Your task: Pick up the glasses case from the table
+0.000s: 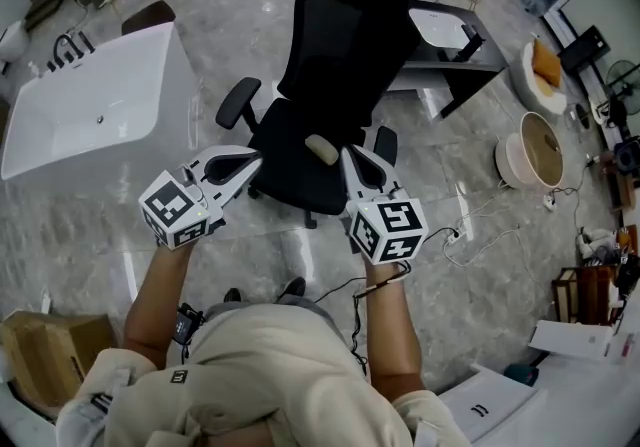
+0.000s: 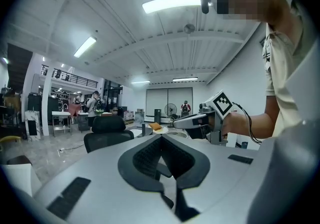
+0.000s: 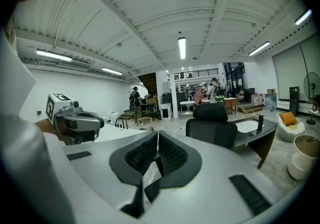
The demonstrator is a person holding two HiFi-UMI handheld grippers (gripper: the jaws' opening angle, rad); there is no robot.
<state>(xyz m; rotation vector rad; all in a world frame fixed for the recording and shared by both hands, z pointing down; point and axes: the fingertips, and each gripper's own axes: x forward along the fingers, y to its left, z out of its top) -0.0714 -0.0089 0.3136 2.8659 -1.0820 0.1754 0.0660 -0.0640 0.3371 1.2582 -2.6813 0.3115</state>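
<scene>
No glasses case shows in any view. In the head view both grippers are held out level over the marble floor, facing a black office chair (image 1: 330,105). My left gripper (image 1: 250,160) points up and to the right; its jaws meet at the tips with nothing between them (image 2: 161,138). My right gripper (image 1: 352,157) points up, and its jaws also stand together and empty (image 3: 157,135). A small pale oblong thing (image 1: 322,148) lies on the chair seat between the two; I cannot tell what it is. Each gripper view shows the other gripper beside it.
A white tub-like fixture (image 1: 90,105) stands at the left. Behind the chair at the right is a grey desk (image 1: 450,35). A round pale basket (image 1: 535,150) and cables (image 1: 470,235) are on the floor at the right, a cardboard box (image 1: 45,355) at the lower left. People stand far off.
</scene>
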